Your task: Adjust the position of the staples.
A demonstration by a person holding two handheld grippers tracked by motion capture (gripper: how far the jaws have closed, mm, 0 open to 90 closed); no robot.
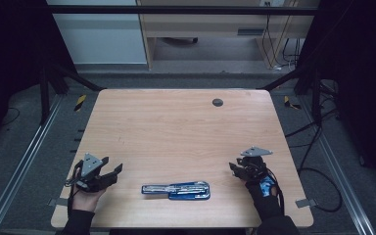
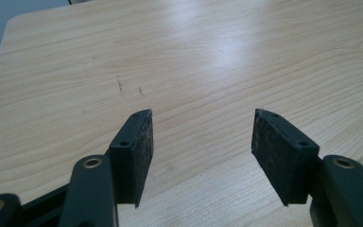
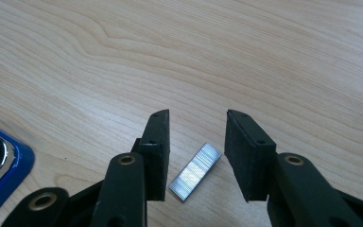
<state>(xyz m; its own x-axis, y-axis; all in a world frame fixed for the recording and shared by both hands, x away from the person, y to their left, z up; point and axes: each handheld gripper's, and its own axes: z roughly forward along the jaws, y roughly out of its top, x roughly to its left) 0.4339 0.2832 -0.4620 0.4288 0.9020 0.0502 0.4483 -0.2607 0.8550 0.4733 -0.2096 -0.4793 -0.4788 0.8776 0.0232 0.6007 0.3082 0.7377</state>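
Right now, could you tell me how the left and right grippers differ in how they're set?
The left gripper has its fingers spread wide over bare table; the right gripper holds its fingers narrower, either side of a strip of staples lying flat. Neither grips anything; both sit near the open blue stapler.

A lab recording rig with office furniture behind it.

The wooden surface stands inside a frame of black struts and aluminium rails, flanked left and right by dark curtains; loose cables trail over grey carpet marked with hazard tape, and a wooden desk sits at the far side.
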